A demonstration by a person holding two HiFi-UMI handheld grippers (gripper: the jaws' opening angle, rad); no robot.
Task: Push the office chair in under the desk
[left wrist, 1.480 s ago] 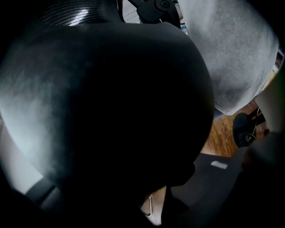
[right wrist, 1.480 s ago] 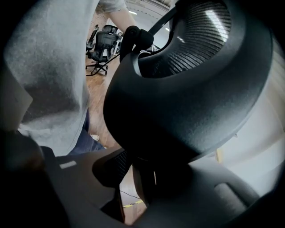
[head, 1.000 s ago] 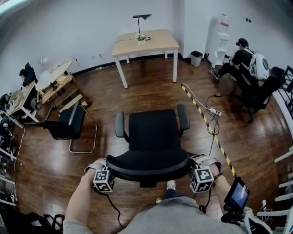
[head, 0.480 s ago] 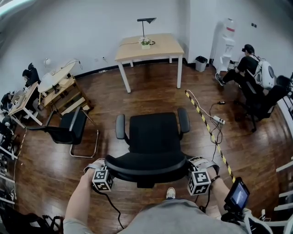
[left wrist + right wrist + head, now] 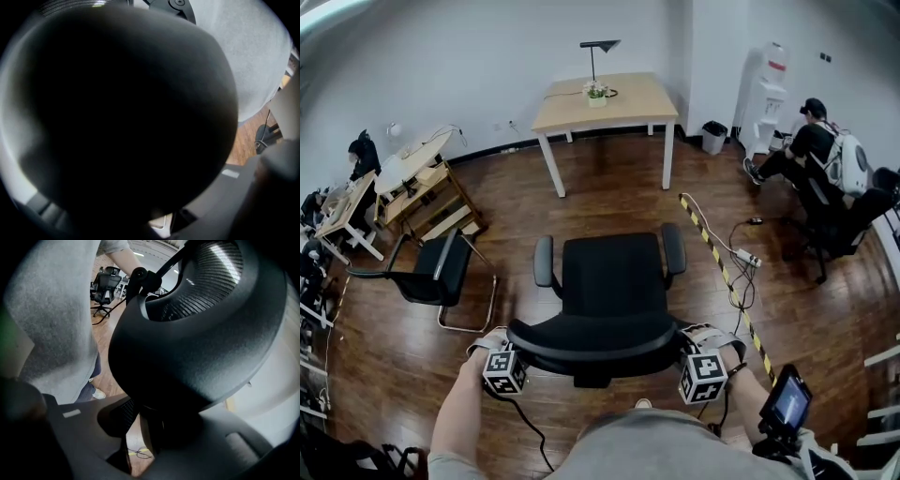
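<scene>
**A:** Where does the office chair (image 5: 609, 300) stand?

**B:** Out on the wooden floor (image 5: 609, 202), with its seat turned toward the light wooden surface (image 5: 633, 98) by the far wall. It is well apart from that surface, with a stretch of floor between them.

**A:** What's on the surface?

**B:** A black desk lamp (image 5: 598, 47) and a small potted plant (image 5: 596, 91), both near its back edge.

**A:** And the tools?

**B:** There is one at each end of the backrest (image 5: 592, 337), on its curved top rim. The left tool (image 5: 507, 364) is at the left end and the right tool (image 5: 701, 367) at the right. In the right gripper view the black rim sits between the jaws, and they clamp it at a middling width. In the left gripper view the rim fills nearly the whole picture — dark, jammed in between the jaws — so it looks gripped there too.

**A:** Anything near the chair?

**B:** Striped tape (image 5: 722, 272), yellow and black, runs along the floor to its right, with a white power strip (image 5: 748, 257) just beside the tape. A black cantilever chair (image 5: 427, 277) stands apart on the left.
</scene>
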